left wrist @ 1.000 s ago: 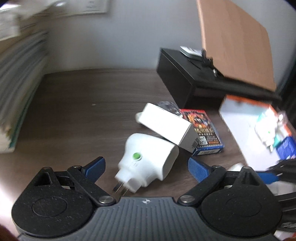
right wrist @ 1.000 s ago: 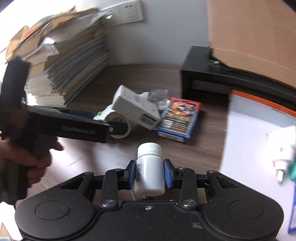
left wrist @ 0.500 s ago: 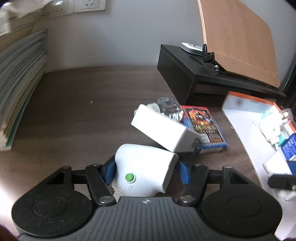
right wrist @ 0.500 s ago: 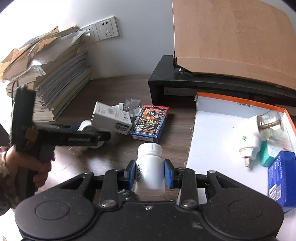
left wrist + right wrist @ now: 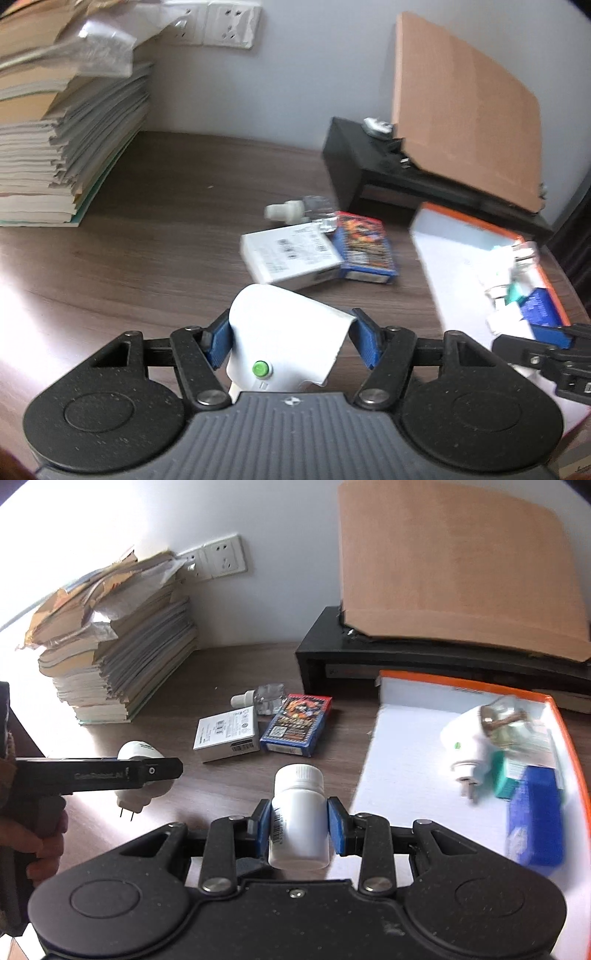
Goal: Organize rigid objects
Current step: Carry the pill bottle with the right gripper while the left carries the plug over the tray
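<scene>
Right tool (image 5: 299, 827) grips white pill bottle (image 5: 298, 812) (upright); orange-rimmed tray (image 5: 406, 738) lies just right.

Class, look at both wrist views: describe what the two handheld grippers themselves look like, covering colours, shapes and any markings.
Both are matte black, speckled plastic. Each has two round disc housings at the base, with jointed black link arms fixed by silver rivets, ending in blue pads on the fingers. The left gripper has a ribbed grey centre plate with a small logo; seen side-on, its bar carries faint embossed lettering. The right gripper has an all-black centre.
</scene>
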Motion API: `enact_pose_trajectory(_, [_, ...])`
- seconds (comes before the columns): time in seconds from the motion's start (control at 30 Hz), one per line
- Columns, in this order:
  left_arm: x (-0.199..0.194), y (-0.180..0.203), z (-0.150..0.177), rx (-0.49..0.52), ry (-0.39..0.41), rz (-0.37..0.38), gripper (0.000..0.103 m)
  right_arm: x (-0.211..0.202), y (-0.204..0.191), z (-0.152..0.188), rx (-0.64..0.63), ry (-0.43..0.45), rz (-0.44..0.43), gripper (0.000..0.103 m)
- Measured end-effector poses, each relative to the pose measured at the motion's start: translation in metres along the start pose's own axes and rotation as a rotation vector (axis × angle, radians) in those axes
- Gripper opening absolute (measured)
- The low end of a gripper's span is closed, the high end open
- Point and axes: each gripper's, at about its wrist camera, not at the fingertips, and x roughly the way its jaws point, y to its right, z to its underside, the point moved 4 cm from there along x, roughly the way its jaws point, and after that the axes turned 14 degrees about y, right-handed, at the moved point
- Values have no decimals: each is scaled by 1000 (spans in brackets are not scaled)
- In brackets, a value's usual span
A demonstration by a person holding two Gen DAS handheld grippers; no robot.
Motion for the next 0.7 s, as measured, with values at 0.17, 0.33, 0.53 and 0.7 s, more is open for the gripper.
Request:
enact_pose_trajectory(0.17, [-14,44,-2,-1,22,53,66,-31,24,-1,14,42,43,40])
enact_pose_trajectory(0.33, [-23,99,6,19,31,115,66,-64,54,0,36,81,113,40])
enact_pose_trajectory(0.53, [-26,158,24,49,23,170,66,-101,88,6,54,119,193,40])
enact_pose_trajectory(0.7, [-25,181,30,58,23,177,66,-125,110,9,72,146,230,40])
